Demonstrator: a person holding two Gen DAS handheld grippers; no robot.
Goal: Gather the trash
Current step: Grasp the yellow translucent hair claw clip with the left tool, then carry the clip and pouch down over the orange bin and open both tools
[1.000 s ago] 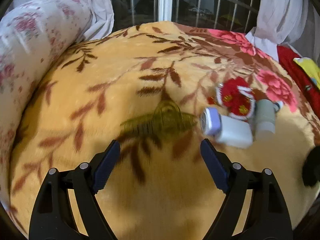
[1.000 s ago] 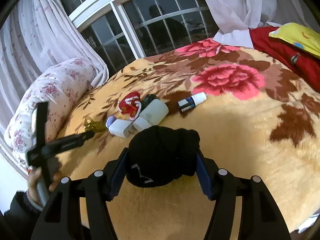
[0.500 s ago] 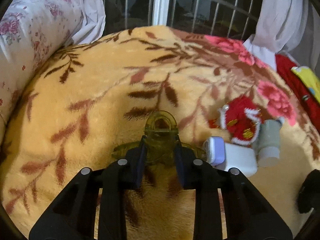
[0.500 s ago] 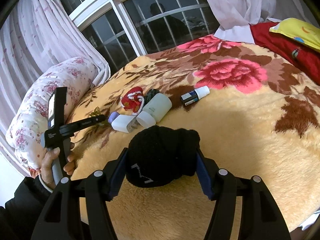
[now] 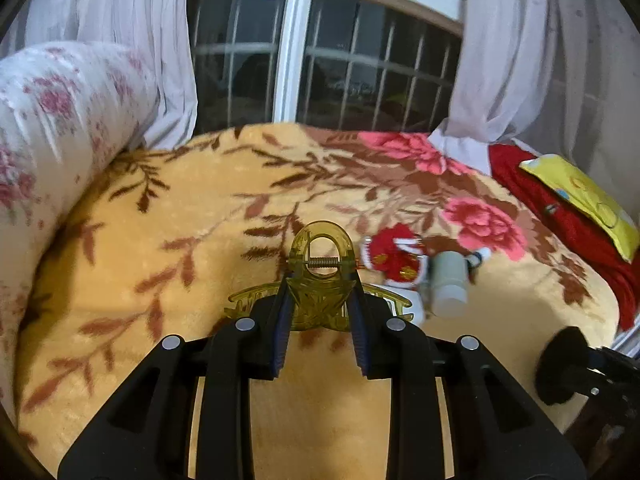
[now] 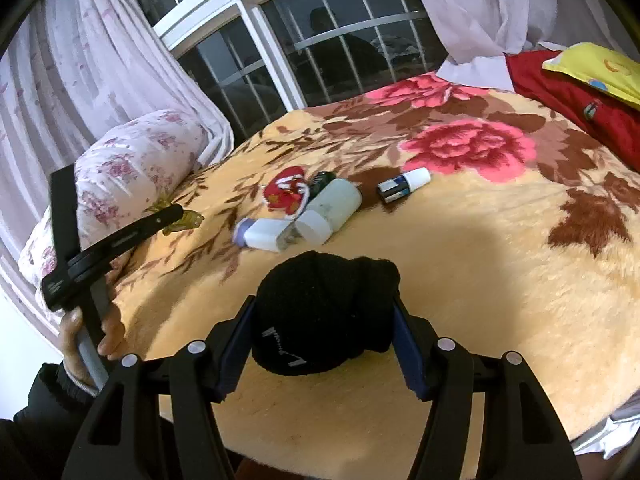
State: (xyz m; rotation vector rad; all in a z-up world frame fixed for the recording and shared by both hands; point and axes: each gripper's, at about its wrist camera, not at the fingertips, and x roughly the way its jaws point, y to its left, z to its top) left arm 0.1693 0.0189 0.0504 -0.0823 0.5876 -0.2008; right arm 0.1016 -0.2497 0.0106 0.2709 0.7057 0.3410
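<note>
Hair claw (image 5: 320, 292) in left tool (image 5: 320, 332), off blanket (image 5: 160, 200)

home bedroom: bed under floral blanket (image 6: 460, 280), flowered pillow (image 6: 132, 160), curtained barred window (image 6: 320, 60).

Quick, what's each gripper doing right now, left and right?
Left gripper: shut on the yellow hair claw clip, lifted off the blanket.
Right gripper: shut on the black knit hat.

Right gripper (image 6: 324, 332) clamps black beanie (image 6: 324, 312) (bed below) — bottles (image 6: 334, 210) beyond.
</note>
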